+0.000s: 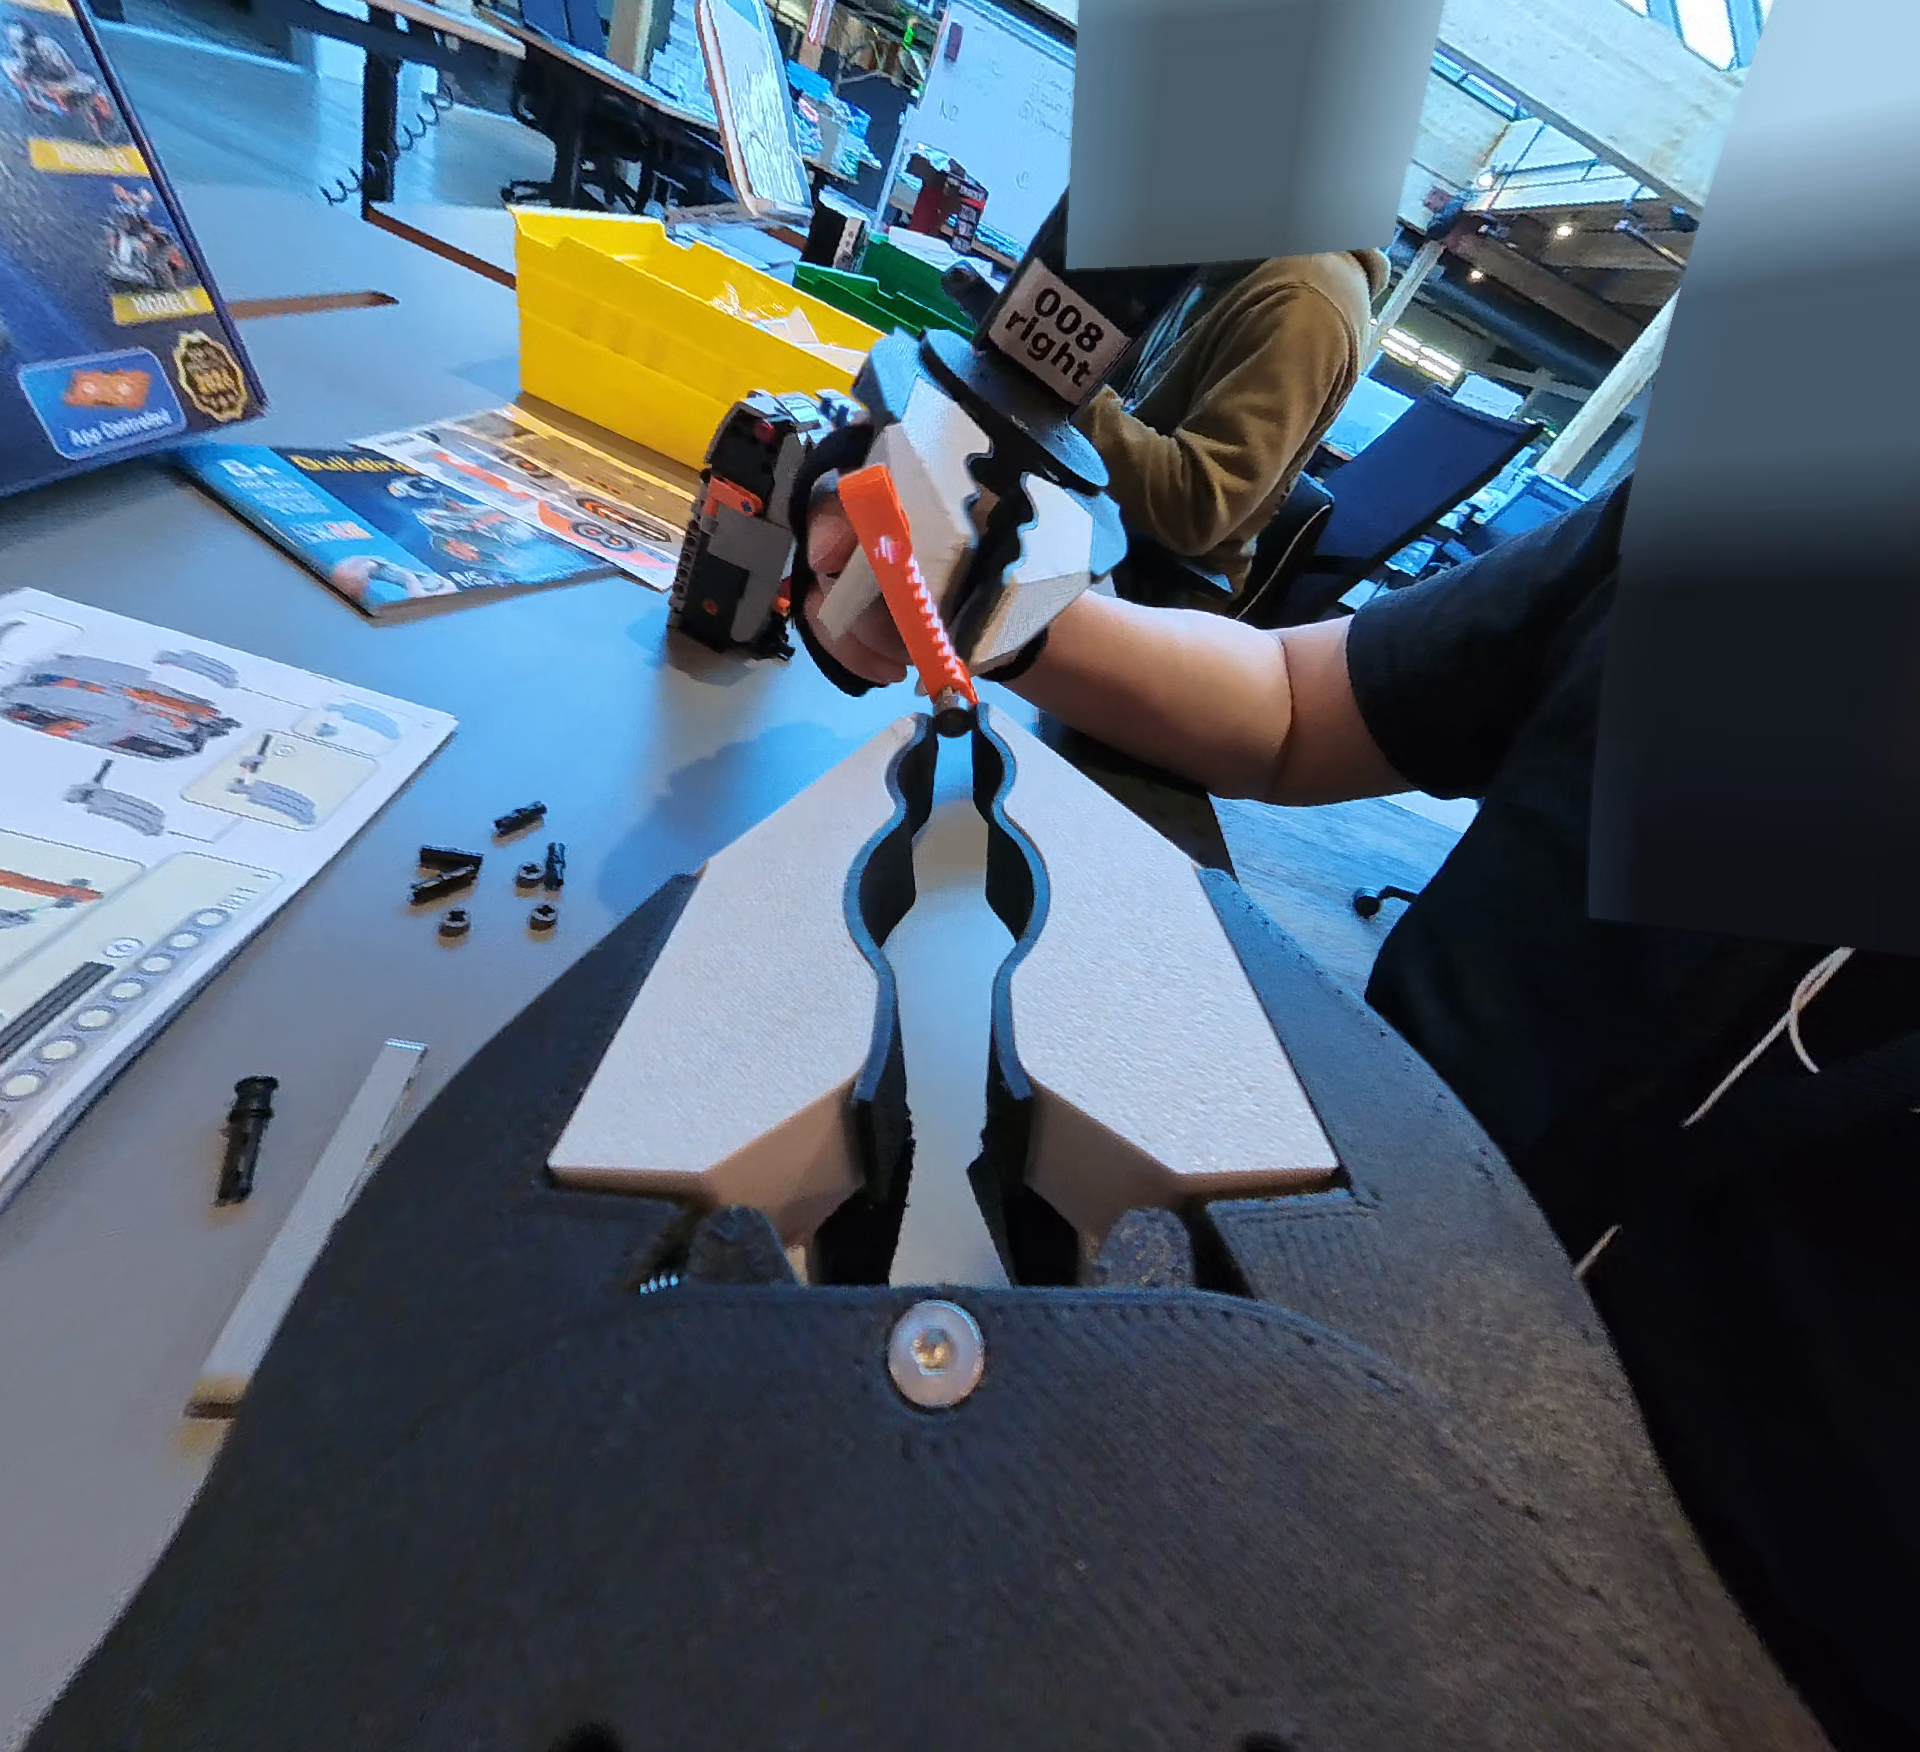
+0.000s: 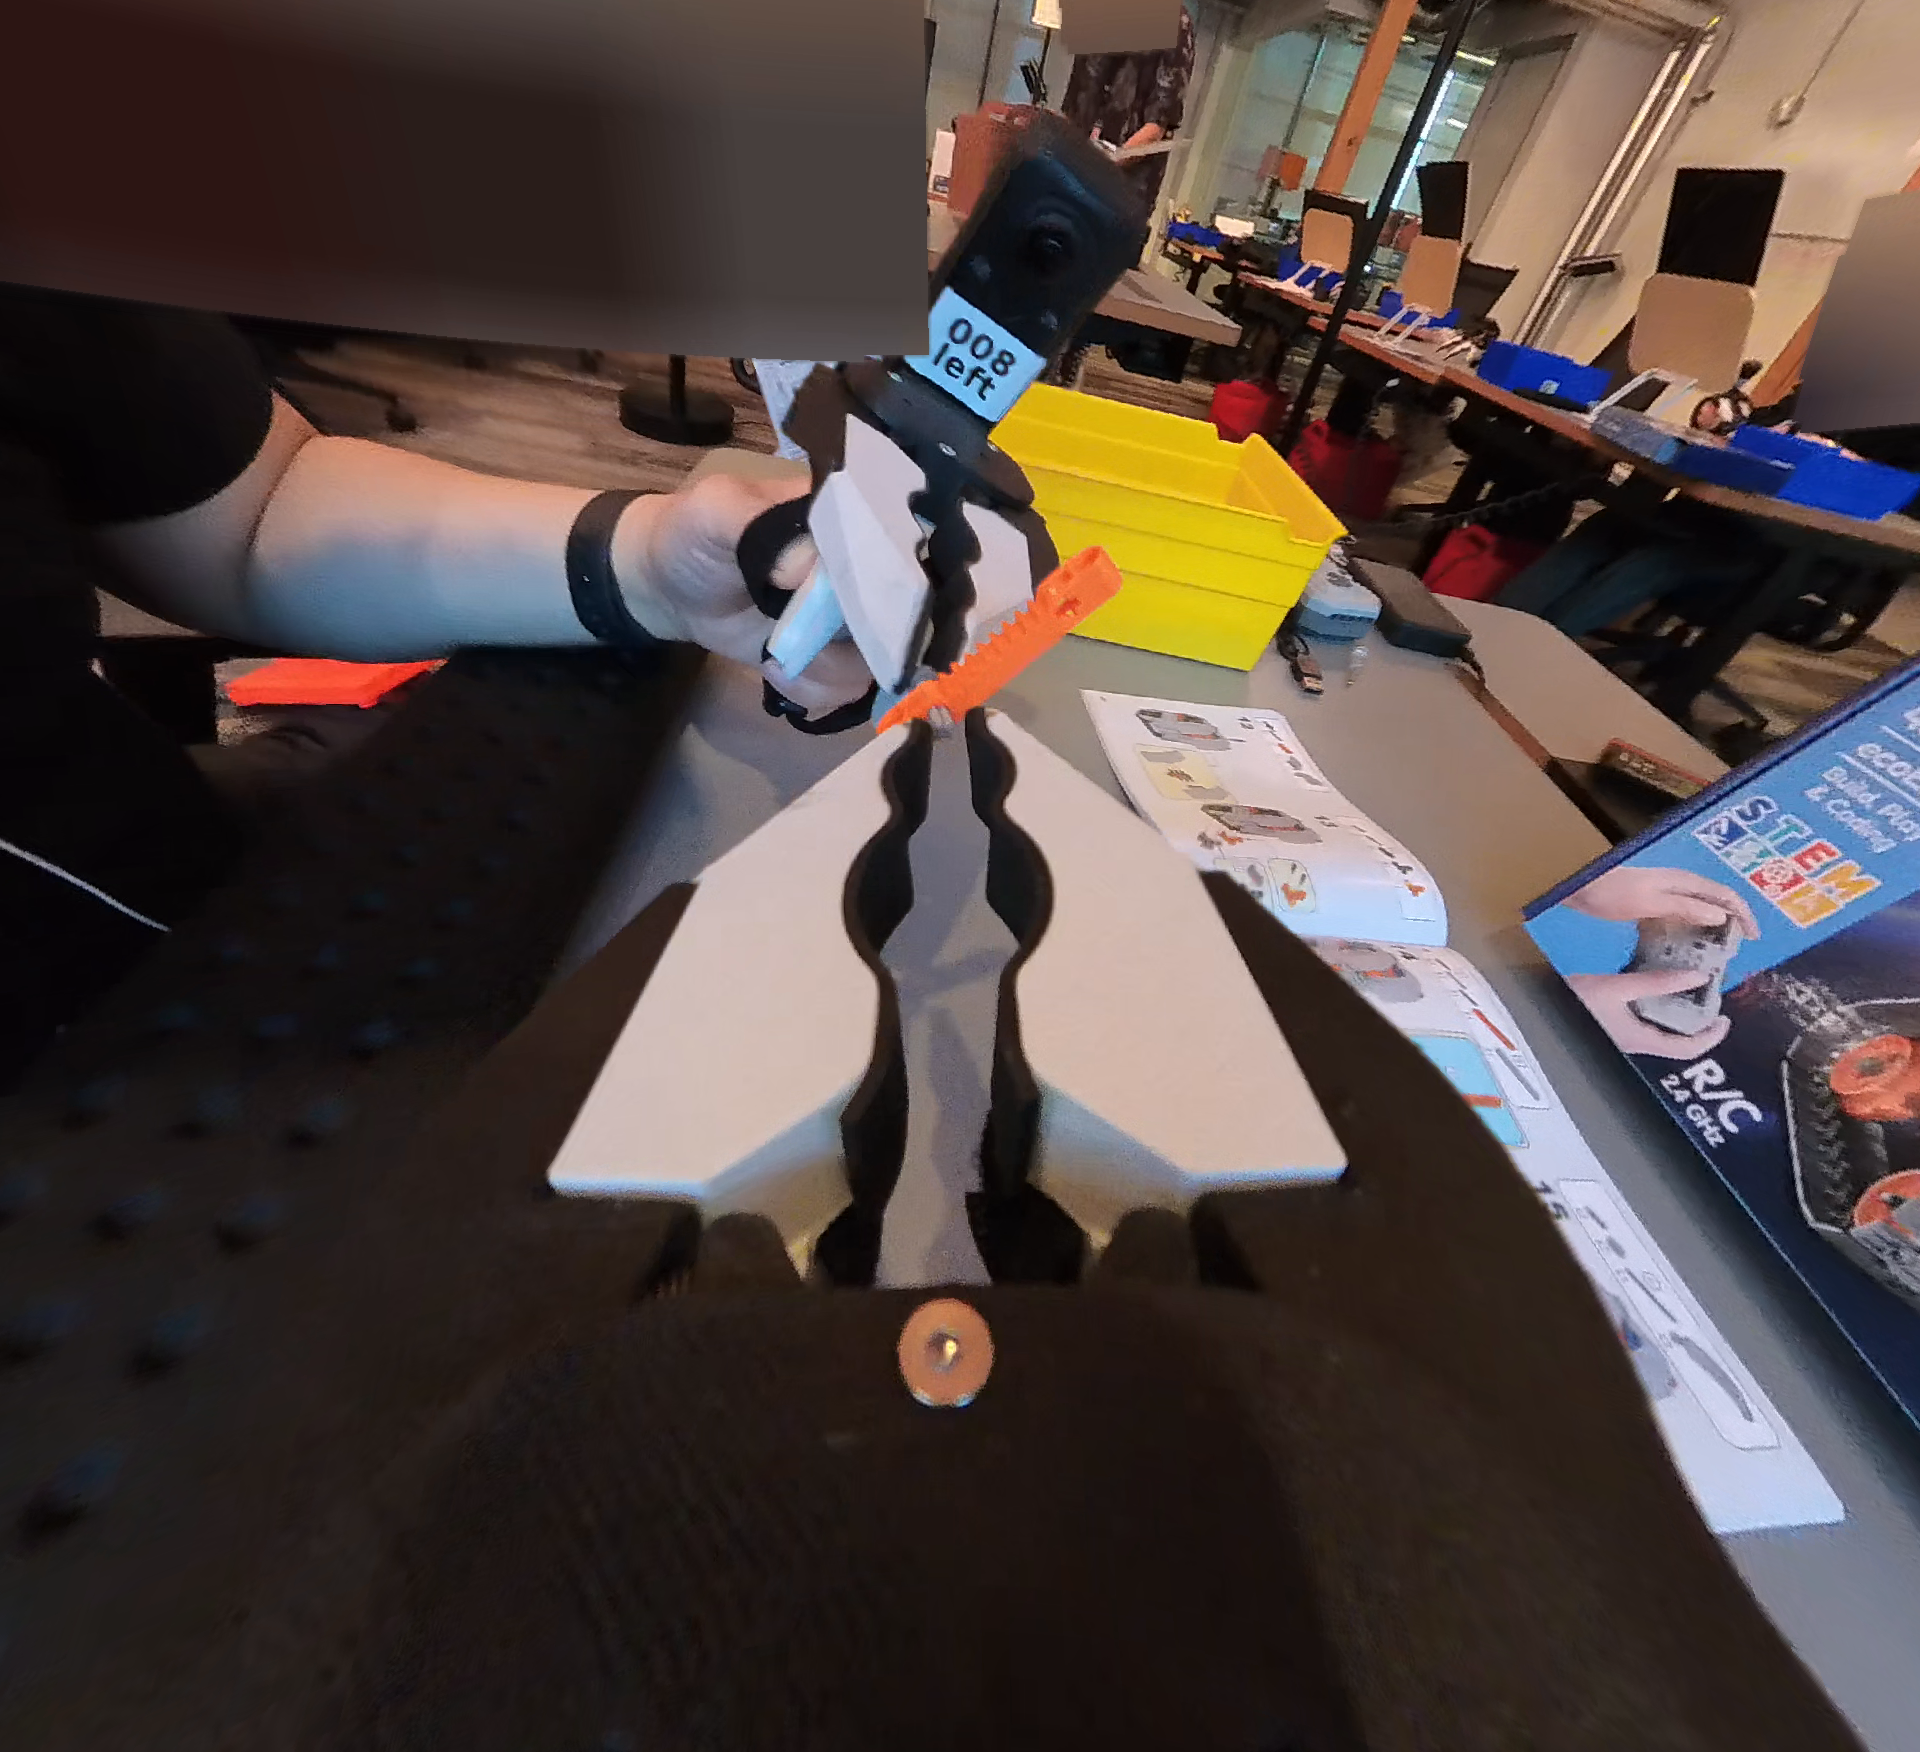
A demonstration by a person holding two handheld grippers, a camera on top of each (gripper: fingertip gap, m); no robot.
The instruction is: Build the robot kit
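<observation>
Your left gripper (image 1: 951, 720) pinches a small pin at the lower end of the orange toothed rack (image 1: 904, 585). Your right gripper (image 2: 943, 723) clamps the same rack's end from the opposite side, above the grey table (image 1: 582, 705).

The grey table (image 1: 582, 726) carried a yellow bin (image 1: 665, 331); instruction booklets (image 1: 156, 767); loose black pins (image 1: 488, 871); a blue box (image 2: 1766, 975).

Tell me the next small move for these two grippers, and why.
Probably press the left gripper gently toward the right gripper. Their tips meet at the lower end of the orange toothed bar, where a small dark pin sits pinched between the left tips, and both jaws are nearly closed.
</observation>
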